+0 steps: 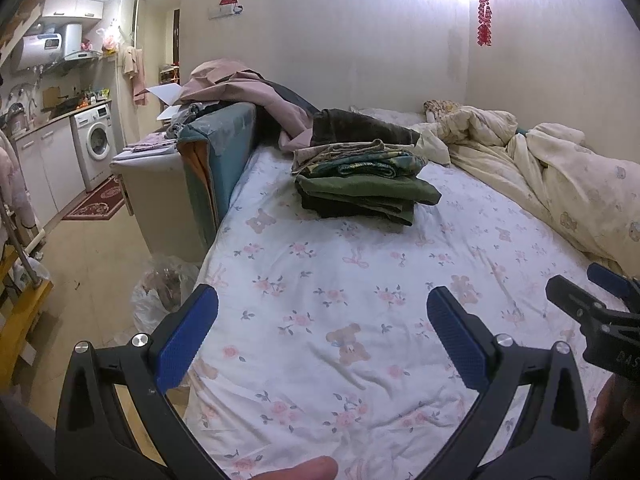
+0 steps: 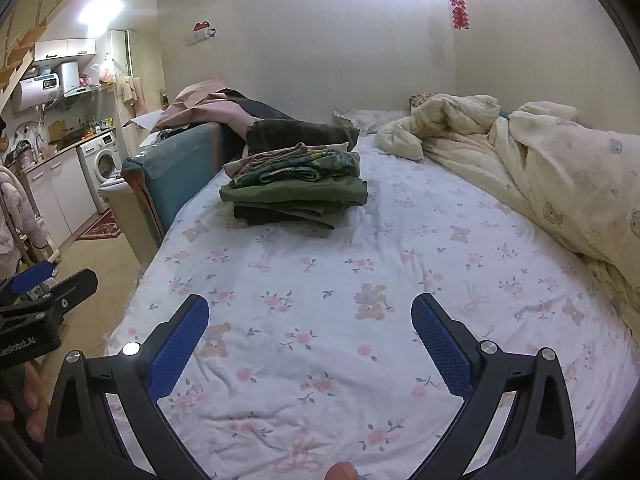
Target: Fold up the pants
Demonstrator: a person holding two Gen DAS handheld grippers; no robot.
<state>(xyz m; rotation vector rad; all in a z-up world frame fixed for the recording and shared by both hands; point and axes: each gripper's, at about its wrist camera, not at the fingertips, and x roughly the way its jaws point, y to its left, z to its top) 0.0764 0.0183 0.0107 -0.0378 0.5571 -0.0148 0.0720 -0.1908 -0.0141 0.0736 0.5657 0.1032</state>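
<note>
folded pants, a stack of olive green, dark and patterned cloth pieces (image 1: pixel 360 184) (image 2: pixel 296 192), sit on the bed with the white sheet printed with pink flowers and teddy bears (image 1: pixel 360 300) (image 2: pixel 340 280), toward its far left part and well apart from both claws. a dark brown plush garment (image 1: pixel 360 126) (image 2: pixel 300 130) lies just behind the stack, touching its back edge. beyond that, a pink and dark heap of clothes (image 1: pixel 248 88) (image 2: pixel 216 104) is draped over a teal padded board (image 1: pixel 224 148) (image 2: pixel 176 164) standing along the bed's left side. a crumpled cream quilt with small bear prints (image 1: pixel 560 172) (image 2: pixel 540 168) fills the right side and far end of the bed.

the left claw (image 1: pixel 322 336) hovers above the near part of the sheet, its two blue-padded fingers (image 1: pixel 188 340) spread wide with nothing between them; in the right wrist view it appears at the left edge (image 2: pixel 48 292). the right claw (image 2: pixel 310 340) hangs over the sheet the same way, fingers (image 2: pixel 442 344) wide apart and gripping nothing; it shows at the right edge of the left wrist view (image 1: pixel 596 300). a fingertip (image 1: pixel 296 470) peeks in at the bottom of the left view.

in the background stand a white front-loading washing machine (image 1: pixel 94 144) (image 2: pixel 104 160) under a kitchen surface, a red patterned rug (image 1: pixel 98 200) (image 2: pixel 100 226) on the floor, and a red hanging ornament (image 1: pixel 484 16) (image 2: pixel 458 0) on the wall.
</note>
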